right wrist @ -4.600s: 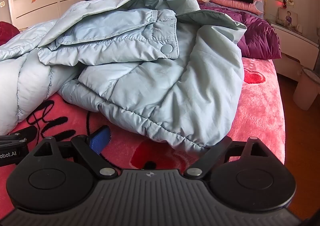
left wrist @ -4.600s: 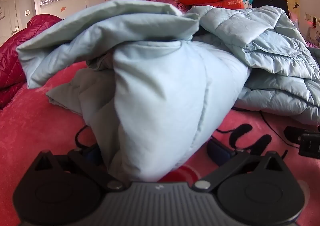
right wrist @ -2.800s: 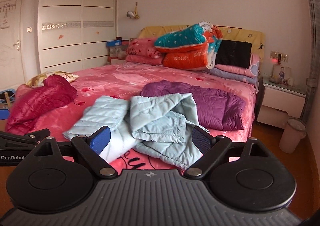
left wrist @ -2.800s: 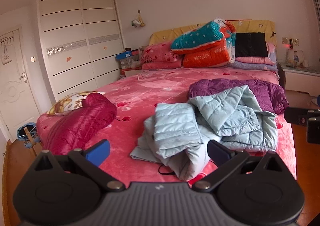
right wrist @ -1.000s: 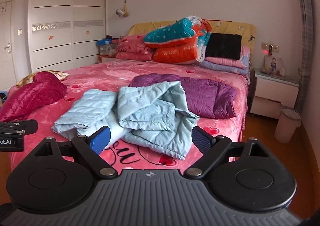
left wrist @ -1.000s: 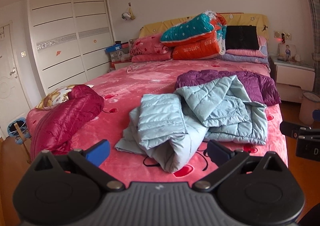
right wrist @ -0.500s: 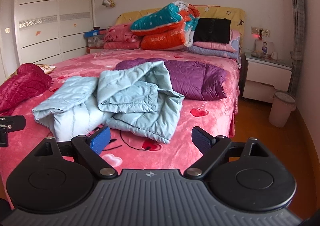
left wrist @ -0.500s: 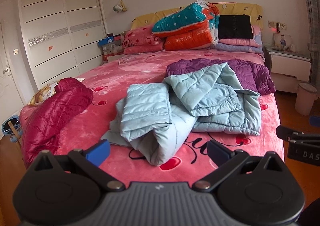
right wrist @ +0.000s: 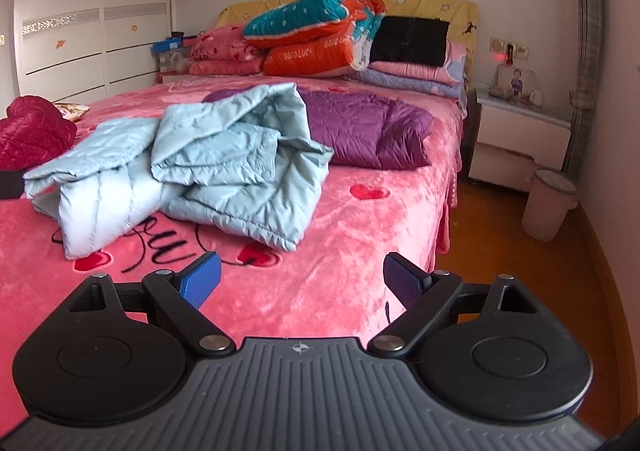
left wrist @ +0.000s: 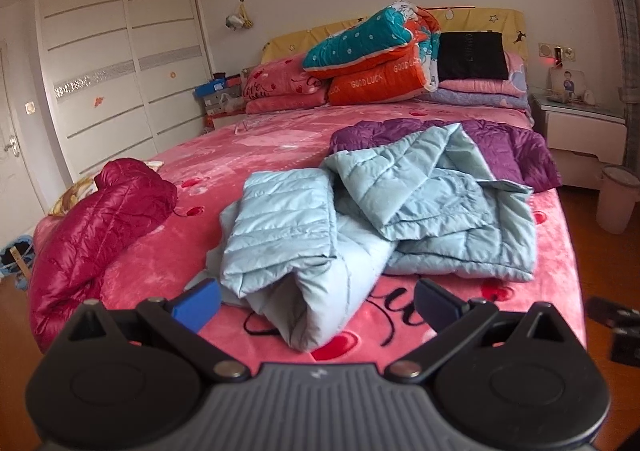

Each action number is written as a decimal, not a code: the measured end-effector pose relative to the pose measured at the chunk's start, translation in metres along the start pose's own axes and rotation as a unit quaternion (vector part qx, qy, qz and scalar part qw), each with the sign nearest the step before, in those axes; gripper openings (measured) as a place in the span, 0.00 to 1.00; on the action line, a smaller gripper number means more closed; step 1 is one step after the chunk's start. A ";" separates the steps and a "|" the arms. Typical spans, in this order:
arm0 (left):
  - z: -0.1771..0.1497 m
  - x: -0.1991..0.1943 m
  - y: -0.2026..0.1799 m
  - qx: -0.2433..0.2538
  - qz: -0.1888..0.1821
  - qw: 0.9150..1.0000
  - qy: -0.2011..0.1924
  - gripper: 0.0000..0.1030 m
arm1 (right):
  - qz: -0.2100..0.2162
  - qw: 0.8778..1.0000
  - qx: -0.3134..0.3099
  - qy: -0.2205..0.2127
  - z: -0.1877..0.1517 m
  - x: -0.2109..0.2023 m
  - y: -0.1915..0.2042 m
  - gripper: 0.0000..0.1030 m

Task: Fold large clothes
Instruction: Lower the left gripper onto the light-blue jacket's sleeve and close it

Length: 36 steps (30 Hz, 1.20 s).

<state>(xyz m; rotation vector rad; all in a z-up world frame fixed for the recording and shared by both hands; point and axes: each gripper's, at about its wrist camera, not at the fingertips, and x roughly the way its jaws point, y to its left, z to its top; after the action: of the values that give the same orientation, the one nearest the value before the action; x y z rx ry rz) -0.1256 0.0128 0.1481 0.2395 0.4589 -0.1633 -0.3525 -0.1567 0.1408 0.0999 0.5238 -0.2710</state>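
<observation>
Bed with pink plush heart-print blanket (left wrist: 256, 155) filled most of both views. White panelled sliding-door wardrobe (left wrist: 116, 91) stood at 10 o'clock in the left wrist view.

Pale blue quilted down coat (left wrist: 360, 211) lay crumpled on the blanket near the foot edge, at 12 o'clock from the left gripper and 10 o'clock from the right gripper; one part lay doubled over as a thick roll at its near end, the rest in loose overlapping layers.

Purple quilted jacket (right wrist: 360, 127) lay just behind the coat, touching its far edge, at 1 o'clock in the left wrist view. Dark red quilted jacket (left wrist: 100, 223) lay bunched at 9 o'clock, well apart from the coat.

Teal-and-orange folded quilts (left wrist: 372, 59) were stacked against the headboard at 12 o'clock. White bedside cabinet (right wrist: 520, 143) stood at 2 o'clock in the right wrist view, with a pale pink waste bin (right wrist: 548, 207) near it on the floor.

Left gripper (left wrist: 318, 307): fingers spread wide, nothing between them, held off the coat. Right gripper (right wrist: 302, 279): fingers likewise spread wide and empty, above bare blanket.
</observation>
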 end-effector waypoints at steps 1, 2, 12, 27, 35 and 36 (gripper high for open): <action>-0.001 0.006 0.000 -0.001 0.004 1.000 -0.001 0.99 | 0.002 1.000 0.004 0.003 -0.001 0.003 -0.002 1.00; -0.002 0.011 0.001 -0.004 0.006 1.000 0.000 0.99 | 0.003 1.000 0.007 0.006 -0.003 0.005 -0.004 1.00; -0.026 0.065 0.015 -0.076 -0.010 0.997 0.019 0.96 | 0.018 0.999 0.000 0.034 -0.017 0.027 -0.007 1.00; -0.031 0.115 0.026 -0.119 -0.039 0.992 0.013 0.94 | 0.032 0.997 -0.036 0.058 -0.028 0.052 0.009 1.00; -0.031 0.126 0.029 -0.126 -0.055 0.990 0.019 0.93 | 0.040 0.996 -0.050 0.069 -0.031 0.063 0.018 1.00; -0.031 0.127 0.028 -0.124 -0.058 0.990 0.020 0.92 | 0.040 0.995 -0.049 0.072 -0.031 0.065 0.019 1.00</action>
<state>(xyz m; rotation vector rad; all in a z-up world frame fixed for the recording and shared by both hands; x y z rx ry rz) -0.0204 0.0352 0.0688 -0.0288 0.5281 -0.2131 -0.3081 -0.1482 0.0816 0.0451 0.6743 -0.1593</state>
